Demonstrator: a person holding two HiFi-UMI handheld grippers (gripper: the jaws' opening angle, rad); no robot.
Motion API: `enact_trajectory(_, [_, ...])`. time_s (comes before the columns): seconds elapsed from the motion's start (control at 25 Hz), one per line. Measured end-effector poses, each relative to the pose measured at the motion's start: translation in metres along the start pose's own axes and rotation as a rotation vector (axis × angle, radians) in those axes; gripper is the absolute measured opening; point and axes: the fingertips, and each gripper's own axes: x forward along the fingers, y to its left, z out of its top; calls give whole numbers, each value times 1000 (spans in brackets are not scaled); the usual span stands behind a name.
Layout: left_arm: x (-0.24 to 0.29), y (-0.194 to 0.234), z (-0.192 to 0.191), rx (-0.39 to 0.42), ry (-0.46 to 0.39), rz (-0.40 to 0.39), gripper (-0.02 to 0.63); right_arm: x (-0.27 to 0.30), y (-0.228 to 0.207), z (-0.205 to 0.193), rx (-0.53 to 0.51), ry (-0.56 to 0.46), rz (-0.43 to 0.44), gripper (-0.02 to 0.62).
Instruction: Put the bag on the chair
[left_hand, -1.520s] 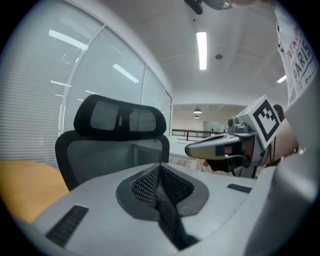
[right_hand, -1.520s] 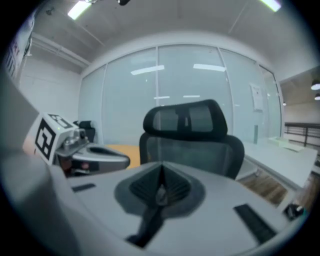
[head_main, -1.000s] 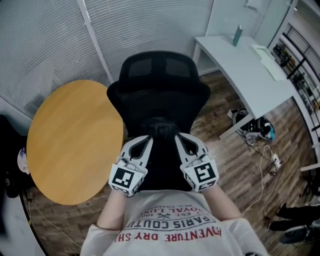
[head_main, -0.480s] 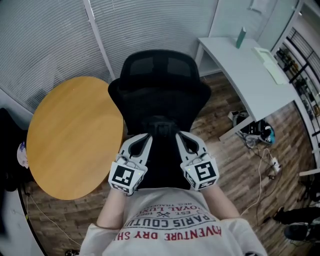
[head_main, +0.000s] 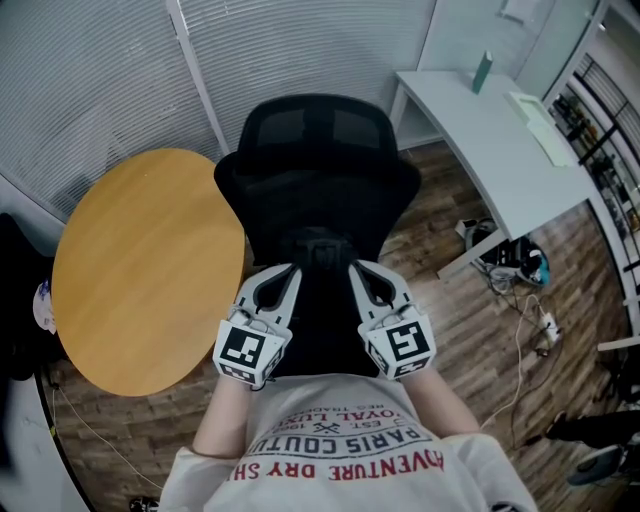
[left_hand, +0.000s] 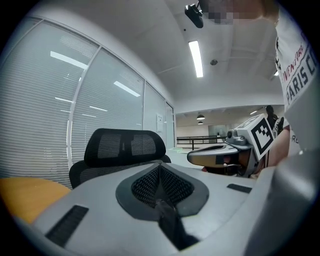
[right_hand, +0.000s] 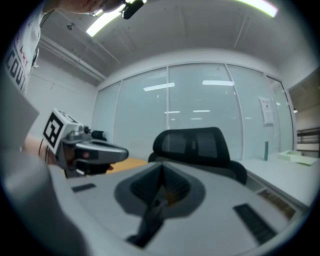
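Black on black, the bag cannot be told for sure from the chair (head_main: 318, 150); a dark lump (head_main: 320, 250) on the seat at the foot of the backrest may be it. Left tongs (head_main: 289, 270) and right tongs (head_main: 356, 270) hover over the seat's near part, either side of that lump, each pressed together with nothing seen between. A round wooden worktop (head_main: 140, 270) stands left of the chair, and a white worktop (head_main: 490, 140) with a green bottle (head_main: 482, 72) to its right.
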Motion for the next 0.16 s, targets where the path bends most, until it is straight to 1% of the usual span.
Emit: enact_trajectory(0.16, [0, -1, -3, 13, 4, -3, 32, -2, 0, -3, -4, 10, -5, 26])
